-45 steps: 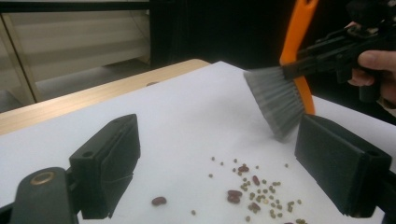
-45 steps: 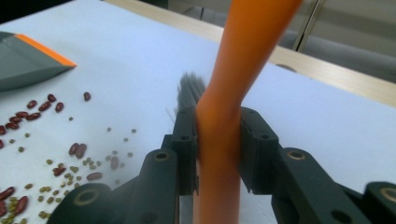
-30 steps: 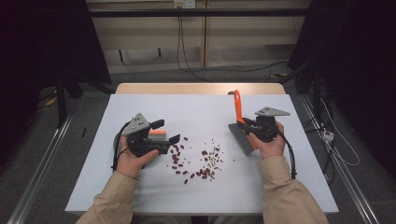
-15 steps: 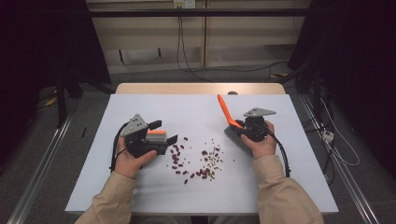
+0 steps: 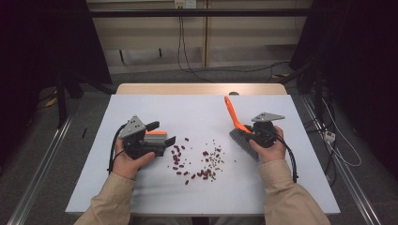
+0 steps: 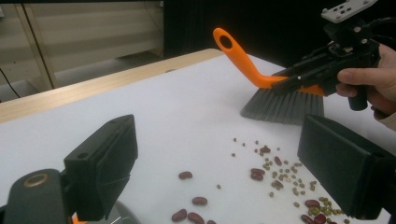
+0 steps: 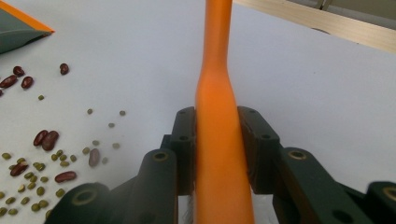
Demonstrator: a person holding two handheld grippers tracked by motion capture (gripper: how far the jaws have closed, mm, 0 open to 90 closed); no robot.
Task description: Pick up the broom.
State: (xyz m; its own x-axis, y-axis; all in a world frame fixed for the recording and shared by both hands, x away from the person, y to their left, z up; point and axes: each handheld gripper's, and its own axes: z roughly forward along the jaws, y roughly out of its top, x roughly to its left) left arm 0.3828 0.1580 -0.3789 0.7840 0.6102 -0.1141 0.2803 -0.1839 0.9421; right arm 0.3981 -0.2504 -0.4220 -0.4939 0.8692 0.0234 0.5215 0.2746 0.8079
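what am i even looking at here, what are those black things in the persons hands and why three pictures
A person sits at a white table and holds a tool in each hand: a hand-held gripper with two black jaws that pinch things. The high view looks down from above. The other two come from small cameras riding on each gripper, looking along its jaws.

The right hand-held gripper is shut on the orange handle of a small brush, whose grey bristles sit near the table. The left hand-held gripper has its jaws spread wide; a grey and orange dustpan sits by it, though whether it is gripped I cannot tell. Between them lie scattered red beans and small green beans.
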